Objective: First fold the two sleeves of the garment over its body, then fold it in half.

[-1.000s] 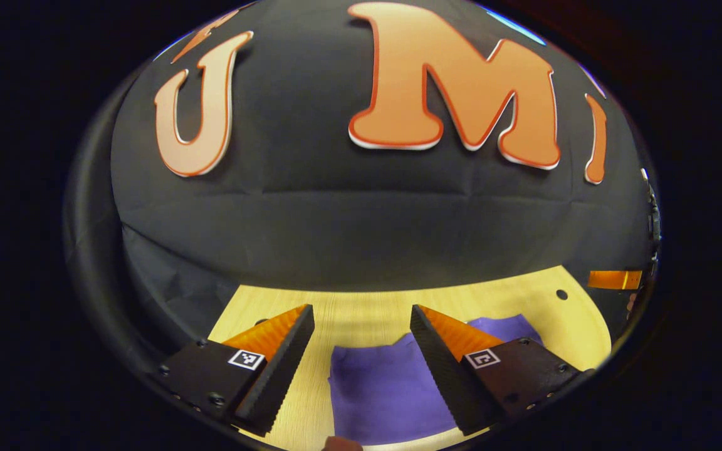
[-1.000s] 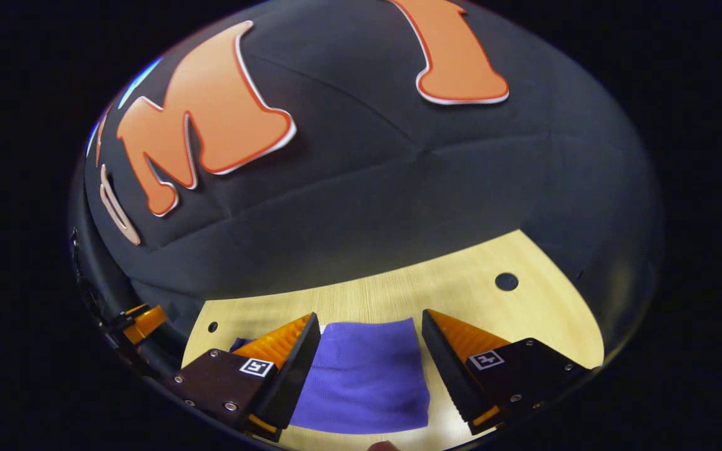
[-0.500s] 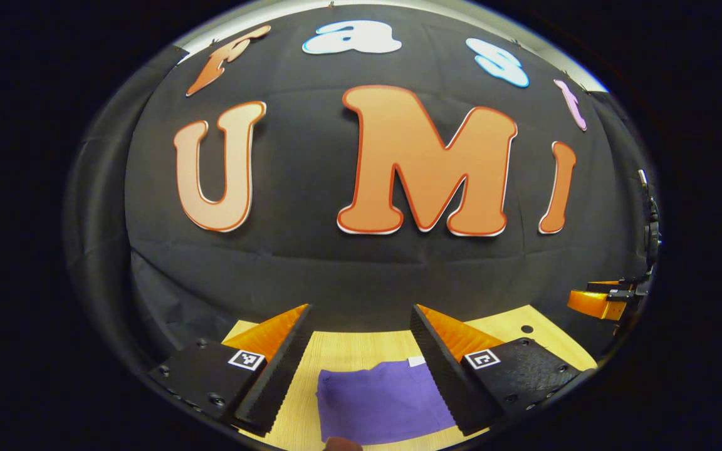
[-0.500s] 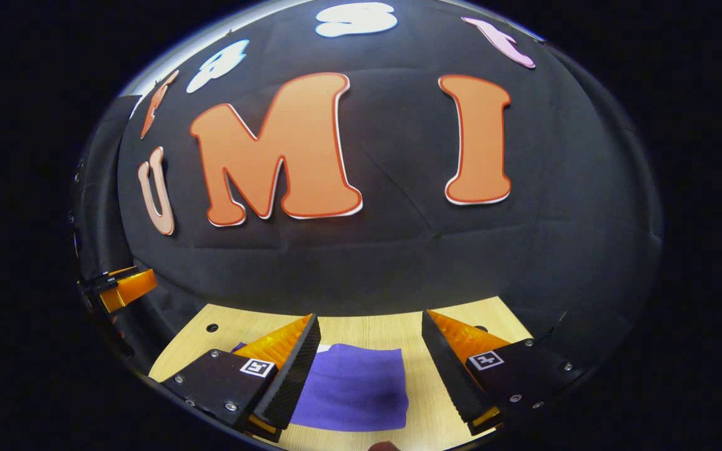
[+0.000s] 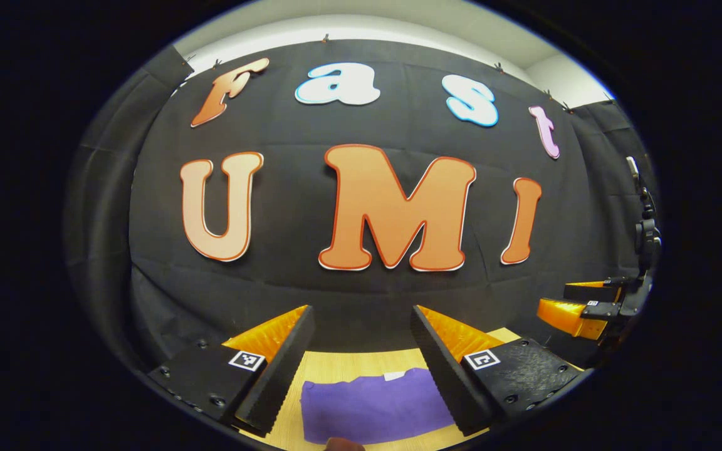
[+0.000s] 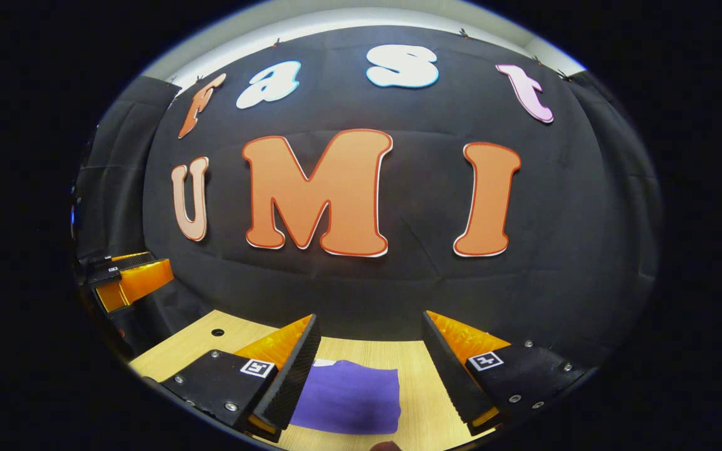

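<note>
A purple garment [image 5: 373, 406] lies folded flat on the light wooden table [image 5: 348, 362], a small white tag at its far edge. My left gripper [image 5: 361, 313] hangs open above and behind it, nothing between its fingers. In the right gripper view the same purple garment [image 6: 348, 398] lies low between the open fingers of my right gripper [image 6: 370, 321], which is also raised off the cloth. The right gripper [image 5: 577, 304] appears at the far right of the left gripper view, and the left gripper [image 6: 126, 279] at the far left of the right gripper view.
The black cloth wall [image 5: 361, 288] rises just behind the table's far edge. A small round hole [image 6: 217, 332] sits in the tabletop [image 6: 411, 360] near its left side.
Both grippers have lifted and tilted up away from the garment. The garment has slid lower in both views and more of the wall has come into sight. Both stay open.
</note>
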`<state>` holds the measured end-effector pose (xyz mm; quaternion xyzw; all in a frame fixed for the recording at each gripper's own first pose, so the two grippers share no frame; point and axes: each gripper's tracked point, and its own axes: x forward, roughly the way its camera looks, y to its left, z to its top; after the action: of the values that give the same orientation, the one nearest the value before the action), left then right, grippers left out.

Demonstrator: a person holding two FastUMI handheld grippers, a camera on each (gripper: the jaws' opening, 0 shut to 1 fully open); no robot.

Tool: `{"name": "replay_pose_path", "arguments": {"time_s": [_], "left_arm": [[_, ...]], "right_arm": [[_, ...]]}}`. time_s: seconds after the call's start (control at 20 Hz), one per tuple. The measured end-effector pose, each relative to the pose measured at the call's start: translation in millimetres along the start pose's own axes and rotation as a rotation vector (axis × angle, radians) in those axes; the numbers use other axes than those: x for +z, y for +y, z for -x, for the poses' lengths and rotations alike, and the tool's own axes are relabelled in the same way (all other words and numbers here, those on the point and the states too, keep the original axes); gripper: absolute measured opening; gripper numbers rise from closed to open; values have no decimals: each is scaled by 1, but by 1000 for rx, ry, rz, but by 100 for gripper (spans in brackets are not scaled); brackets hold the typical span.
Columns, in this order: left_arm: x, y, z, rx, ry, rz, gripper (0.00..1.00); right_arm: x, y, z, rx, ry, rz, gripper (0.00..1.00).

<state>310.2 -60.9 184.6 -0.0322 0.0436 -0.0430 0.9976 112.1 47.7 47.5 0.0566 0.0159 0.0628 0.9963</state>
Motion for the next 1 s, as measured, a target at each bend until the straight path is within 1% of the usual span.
{"name": "replay_pose_path", "arguments": {"time_s": [0.05,0.1,0.2,0.25,0.3,0.35,0.4,0.45,0.5,0.55,0.65,0.7,0.75,0.9,1.0], "left_arm": [[0,-5,7,-6,-20,-12,100],[3,-10,13,-13,-34,-31,100],[8,-16,23,-15,-83,-54,99],[4,-20,27,-7,-95,-47,100],[0,-24,32,-17,-108,-25,99],[-5,-32,38,-38,-119,-5,100],[-10,-33,43,-33,-120,2,100],[-17,-30,48,-20,-113,-8,100],[-23,-28,51,-8,-103,-21,100],[-26,-28,54,-2,-97,-32,100],[-30,-28,62,25,-90,-41,100],[-31,-23,66,51,-90,-37,100],[-31,-25,69,60,-96,-28,99],[-42,-24,78,86,-67,-21,100],[-43,-18,83,133,-70,-43,99]], "right_arm": [[1,3,3,3,-8,8,100],[2,7,7,8,-17,9,96],[3,14,13,20,-33,0,96],[3,16,17,20,-43,-6,96],[4,23,21,46,-65,-14,96],[6,29,25,68,-97,-20,96],[4,33,28,78,-108,-19,96],[-4,33,32,79,-105,-7,95],[-10,32,33,79,-101,5,100],[-16,33,36,82,-93,15,96],[-26,34,43,93,-72,5,96],[-30,35,45,106,-68,-7,96],[-36,35,48,116,-64,-3,96],[-54,26,57,112,-31,14,96],[-58,23,61,124,-24,15,96]]}}
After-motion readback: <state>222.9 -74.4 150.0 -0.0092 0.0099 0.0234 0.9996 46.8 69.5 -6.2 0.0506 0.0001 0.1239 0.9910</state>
